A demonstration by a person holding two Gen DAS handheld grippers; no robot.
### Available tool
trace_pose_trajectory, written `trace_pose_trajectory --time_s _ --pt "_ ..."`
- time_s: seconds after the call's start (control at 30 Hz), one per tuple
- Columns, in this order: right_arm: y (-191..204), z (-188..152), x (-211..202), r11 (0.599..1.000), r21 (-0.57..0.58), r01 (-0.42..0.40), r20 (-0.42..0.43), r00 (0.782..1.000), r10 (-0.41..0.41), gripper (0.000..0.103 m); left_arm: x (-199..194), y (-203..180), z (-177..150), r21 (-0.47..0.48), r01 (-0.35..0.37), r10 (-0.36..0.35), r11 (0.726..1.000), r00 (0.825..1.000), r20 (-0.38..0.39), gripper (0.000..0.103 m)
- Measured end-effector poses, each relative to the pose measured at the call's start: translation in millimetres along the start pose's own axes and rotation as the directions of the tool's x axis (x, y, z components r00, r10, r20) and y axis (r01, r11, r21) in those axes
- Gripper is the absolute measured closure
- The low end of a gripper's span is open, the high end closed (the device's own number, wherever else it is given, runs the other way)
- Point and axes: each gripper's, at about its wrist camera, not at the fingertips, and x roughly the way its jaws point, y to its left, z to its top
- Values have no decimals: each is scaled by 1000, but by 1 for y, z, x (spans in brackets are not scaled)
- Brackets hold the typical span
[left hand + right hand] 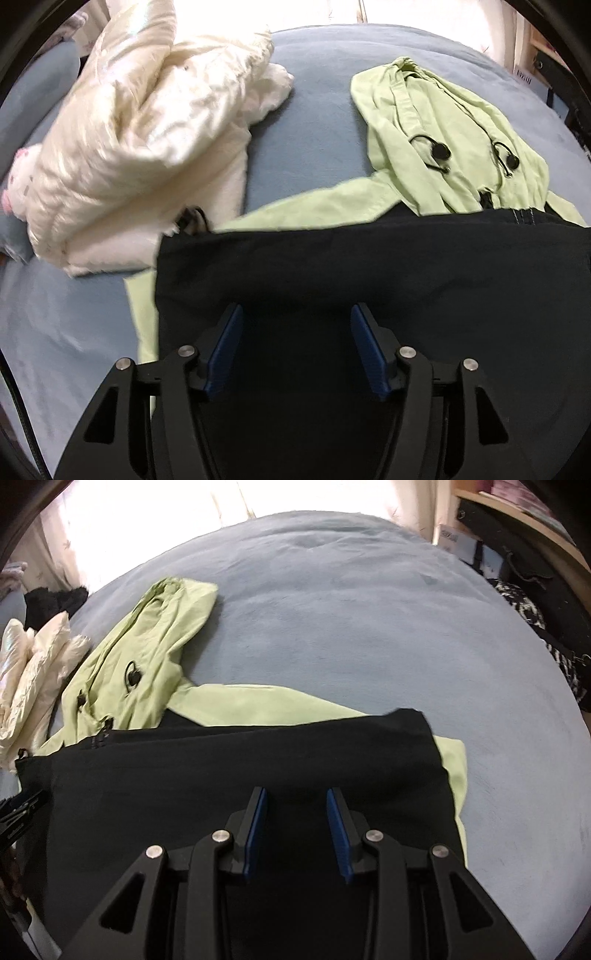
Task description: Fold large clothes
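A black garment (369,266) lies spread flat on the blue bed sheet (314,110), folded over the lower part of a light green hooded jacket (424,129). The green hood and a sleeve stick out beyond its far edge. My left gripper (296,308) hovers over the black cloth near its left side, blue pads wide apart and open, nothing pinched. In the right wrist view my right gripper (296,791) hangs over the same black garment (258,753) near its right corner, pads apart with a clear gap, gripping nothing. The green jacket (147,638) reaches away to the upper left.
A cream puffy jacket (140,122) is heaped at the left of the bed, touching the green sleeve. A pink and white plush (18,177) lies beside it. Bare blue sheet (369,609) stretches to the right. A wooden shelf (517,535) and dark clutter border the bed's right edge.
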Motion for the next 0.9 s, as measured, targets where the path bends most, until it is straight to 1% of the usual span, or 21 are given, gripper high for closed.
trace_pose_trajectory --time_s 0.1,0.2,0.3,0.4,0.47,0.57,0.67,0.7,0.73,0.8,0.9 --pt "11 14 -3 1000 -21 -16 -49 999 15 69 -7 0 16 33 -17 17 999 1000 0 43" --pt "21 34 -7 999 -39 -30 -49 998 28 69 -10 -3 34 46 -6 6 999 1000 -4 42" --pt "29 60 -8 997 -6 -82 -42 996 82 68 -10 -11 60 52 37 -36 998 999 -20 42" --pt "39 88 0 988 35 -149 -34 988 150 62 -7 -20 81 59 89 -87 994 996 -32 42" --pt "45 103 6 983 50 -177 -17 984 178 62 3 -29 101 52 122 -120 991 992 -44 42" --pt "54 130 23 971 80 -224 1 974 225 61 20 -37 124 50 144 -141 988 988 -60 42" --pt "60 147 40 963 105 -249 8 968 250 61 37 -46 143 51 124 -121 991 991 -59 42" --pt "62 154 47 959 109 -262 14 965 262 61 45 -48 150 42 130 -127 991 990 -67 44" --pt "64 158 52 957 109 -268 17 963 268 61 51 -48 155 34 131 -128 991 989 -70 49" --pt "69 166 64 961 101 -256 12 967 256 61 63 -49 164 24 144 -141 989 987 -78 54" --pt "72 176 86 969 93 -229 1 973 230 61 78 -49 173 2 156 -155 988 984 -87 54"
